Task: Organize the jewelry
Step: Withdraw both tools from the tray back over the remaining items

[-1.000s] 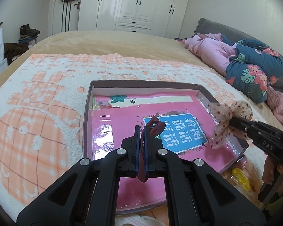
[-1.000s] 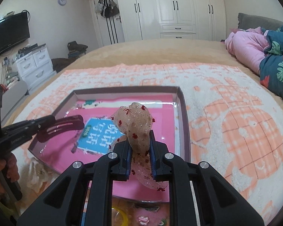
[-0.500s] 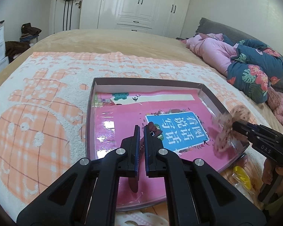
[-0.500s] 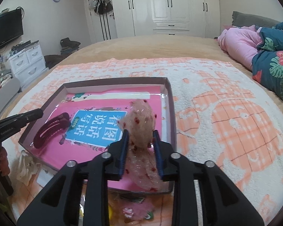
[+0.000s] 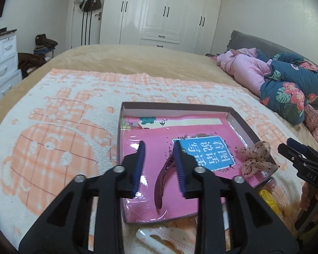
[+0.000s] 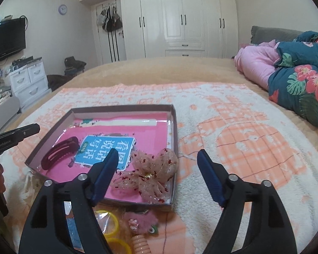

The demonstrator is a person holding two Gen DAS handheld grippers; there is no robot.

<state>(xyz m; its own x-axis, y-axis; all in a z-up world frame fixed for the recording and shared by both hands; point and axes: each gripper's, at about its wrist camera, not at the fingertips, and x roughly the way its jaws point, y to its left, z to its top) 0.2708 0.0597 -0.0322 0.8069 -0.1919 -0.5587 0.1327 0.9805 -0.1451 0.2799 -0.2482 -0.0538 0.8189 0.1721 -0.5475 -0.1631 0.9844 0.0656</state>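
Two drops just landed: left wrist view shows the left hand-held gripper (image 5: 160, 166) with jaws opening and nothing clamped, and the dark red hair clip (image 5: 163, 178) it was pinching a second ago now lies flat in the tray (image 5: 176, 105) on the bed. Right wrist view: right hand-held gripper (image 6: 156, 176) also opening, released, its sheer pink bow (image 6: 151, 177) resting in the tray's near right corner. Both pieces look sorted; yellow rings (image 6: 108, 220) outside the tray are likely next.

A home bedroom: wide bed with tan blanket (image 6: 159, 72) and peach-and-white fleece throw (image 6: 243, 139), glossy white built-in wardrobe (image 6: 180, 19), handbags hung on the door (image 6: 109, 19), white plastic drawer unit (image 6: 29, 82), wall-mounted black television (image 6: 6, 38), round lilac wall clock (image 6: 63, 9).
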